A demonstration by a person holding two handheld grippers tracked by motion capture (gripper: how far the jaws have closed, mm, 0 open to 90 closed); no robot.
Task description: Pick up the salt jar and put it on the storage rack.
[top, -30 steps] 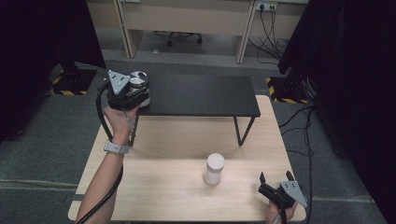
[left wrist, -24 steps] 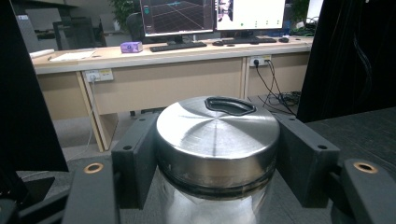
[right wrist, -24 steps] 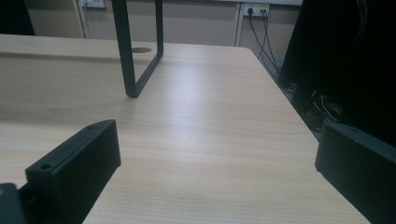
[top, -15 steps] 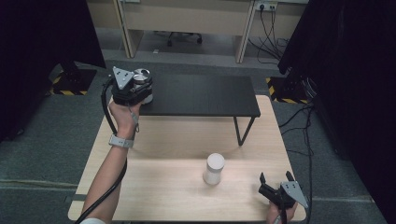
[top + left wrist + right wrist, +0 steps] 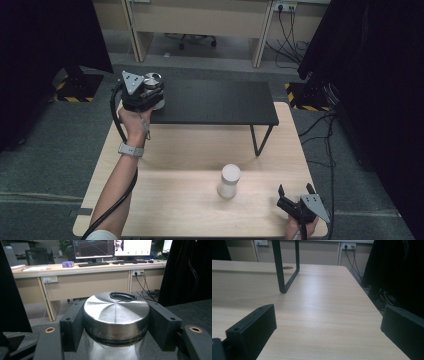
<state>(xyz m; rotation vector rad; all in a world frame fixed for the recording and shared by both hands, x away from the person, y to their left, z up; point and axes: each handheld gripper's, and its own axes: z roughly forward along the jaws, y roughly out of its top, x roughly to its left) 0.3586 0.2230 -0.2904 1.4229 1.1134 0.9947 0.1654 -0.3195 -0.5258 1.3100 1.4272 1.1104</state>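
A light wooden desk (image 5: pixel 165 210) carries a black shelf (image 5: pixel 220 102) on thin legs and a white jar (image 5: pixel 229 180), maybe plastic.

Brushed glossy metal lid (image 5: pixel 116 311), smooth pale wood table (image 5: pixel 175 200), matt black jaws

**Layout of the table**

A raised shelf (image 5: pixel 215 102) is set along the far half of the table (image 5: pixel 175 210). A steel cup (image 5: pixel 154 84) is placed at the shelf's left end. A canister (image 5: pixel 229 180) is stood on the table, before the shelf, right of centre.

place: office, likely lab | desk (image 5: pixel 82 268), monitors (image 5: pixel 93 248), keyboard (image 5: pixel 93 264)
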